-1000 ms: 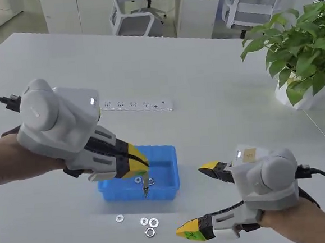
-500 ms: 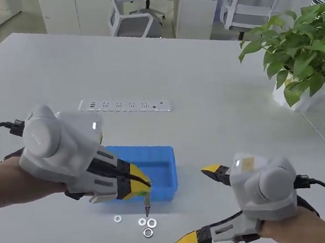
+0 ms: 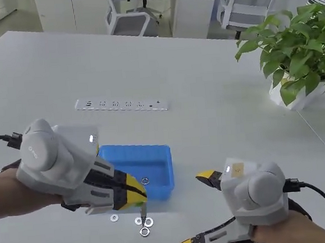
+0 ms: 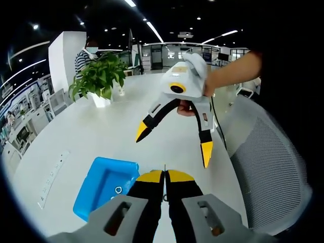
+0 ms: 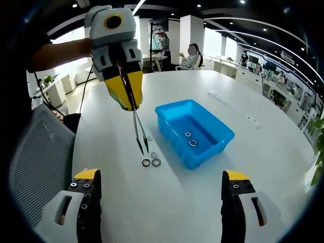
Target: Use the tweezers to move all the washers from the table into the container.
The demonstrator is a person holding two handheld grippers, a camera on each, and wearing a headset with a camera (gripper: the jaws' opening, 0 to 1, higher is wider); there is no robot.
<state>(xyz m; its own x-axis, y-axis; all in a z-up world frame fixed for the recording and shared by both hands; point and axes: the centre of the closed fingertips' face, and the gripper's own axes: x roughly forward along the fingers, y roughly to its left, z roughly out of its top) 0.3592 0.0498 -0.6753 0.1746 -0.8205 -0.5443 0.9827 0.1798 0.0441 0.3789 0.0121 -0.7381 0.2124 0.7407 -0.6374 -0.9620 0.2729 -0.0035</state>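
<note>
Washers (image 3: 148, 221) lie in a small cluster on the white table (image 3: 218, 111), just in front of the blue container's (image 3: 154, 159) near wall. Three sit close together and a fourth lies a little to the left. More washers rest inside the container: the head view shows one, the right gripper view two.

The left gripper (image 3: 137, 194) has its yellow-tipped jaws pressed together on the tweezers (image 5: 137, 131). They point down at the cluster, with their tips just over the nearest washers. In the right gripper view the two tweezer tips stand slightly apart, and I cannot tell whether they touch a washer.

The right gripper (image 3: 192, 213) sits near the table's front edge, to the right of the washers and the container. Its jaws are spread wide and hold nothing.

Beyond the container a white power strip (image 3: 120, 105) lies flat on the table. A potted plant (image 3: 292, 49) stands at the far right, and office chairs (image 3: 126, 17) stand past the table's far edge.
</note>
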